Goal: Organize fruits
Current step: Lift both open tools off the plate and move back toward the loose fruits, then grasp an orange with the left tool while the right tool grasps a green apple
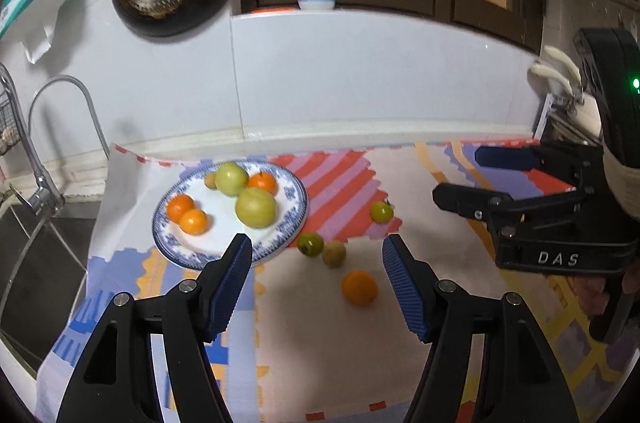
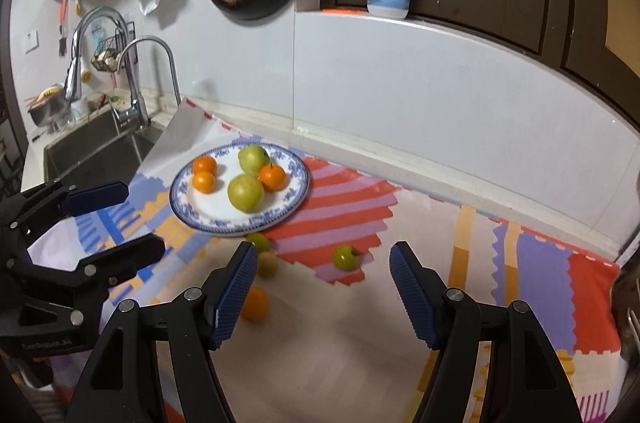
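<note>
Both the left gripper and right gripper hang half-open and empty (jaws gripping nothing), so gathering onto the plate seems underway, next needing closure around the loose orange.

I saw a blue-patterned white china plate holding two yellow-green apples, three small oranges and a small tan fruit. Beside it on the mat lay one loose orange, two small green fruits and one tan-green fruit.
</note>
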Available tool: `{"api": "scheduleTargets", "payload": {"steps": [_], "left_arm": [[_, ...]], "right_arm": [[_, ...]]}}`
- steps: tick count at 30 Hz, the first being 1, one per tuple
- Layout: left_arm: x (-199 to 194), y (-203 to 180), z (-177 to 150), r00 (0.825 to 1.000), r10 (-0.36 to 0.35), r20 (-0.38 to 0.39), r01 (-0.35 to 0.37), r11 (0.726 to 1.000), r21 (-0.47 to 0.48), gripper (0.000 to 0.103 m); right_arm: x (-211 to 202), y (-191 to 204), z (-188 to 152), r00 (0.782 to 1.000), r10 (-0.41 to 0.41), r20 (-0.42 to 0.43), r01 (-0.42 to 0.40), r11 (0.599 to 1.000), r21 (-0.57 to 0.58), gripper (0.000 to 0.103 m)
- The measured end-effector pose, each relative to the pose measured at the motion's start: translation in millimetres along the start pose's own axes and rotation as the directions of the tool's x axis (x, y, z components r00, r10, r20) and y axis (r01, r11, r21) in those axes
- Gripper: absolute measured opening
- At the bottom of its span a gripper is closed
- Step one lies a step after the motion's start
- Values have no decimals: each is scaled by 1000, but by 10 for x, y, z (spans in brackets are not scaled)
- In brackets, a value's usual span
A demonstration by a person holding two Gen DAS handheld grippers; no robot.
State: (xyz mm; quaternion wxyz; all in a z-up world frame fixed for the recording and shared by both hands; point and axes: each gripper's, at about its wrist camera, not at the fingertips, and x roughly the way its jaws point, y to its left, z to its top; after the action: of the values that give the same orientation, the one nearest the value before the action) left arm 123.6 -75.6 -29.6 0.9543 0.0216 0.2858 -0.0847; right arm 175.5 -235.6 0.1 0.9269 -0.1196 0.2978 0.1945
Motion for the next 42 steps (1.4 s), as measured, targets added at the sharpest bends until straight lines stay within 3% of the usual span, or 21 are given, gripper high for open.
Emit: {"api": "scheduleTargets", "payload": {"steps": [6,11,17,32,37,42], "left_arm": [[276,-100,-145,996,-30,-82,31,1000,7,67],[597,-153,-225,983,-80,-167,79,997,-7,66],[886,-188,-275,967,-103,-232,103,995,-11,58],[1125,-160,-324,947,-152,-284,144,988,-48,39],[1136,-161,-313,946,-154,-285,148,988,-41,35],[1097,-127,-223,957,-127,-259,120,992,-41,35]], "right_arm": [[213,-82,-121,999,25,-42,-26,999,-26,69],[440,-172,-201,995,46,-84,-47,999,-17,69],[729,-281,-284,989,59,-134,-58,998,9,69],[1305,-357,-233,976,101,-194,-97,995,30,58],[1408,-363,-209,974,110,-198,-105,994,37,54],[1486,-364,-205,972,113,-207,-107,993,42,46]]}}
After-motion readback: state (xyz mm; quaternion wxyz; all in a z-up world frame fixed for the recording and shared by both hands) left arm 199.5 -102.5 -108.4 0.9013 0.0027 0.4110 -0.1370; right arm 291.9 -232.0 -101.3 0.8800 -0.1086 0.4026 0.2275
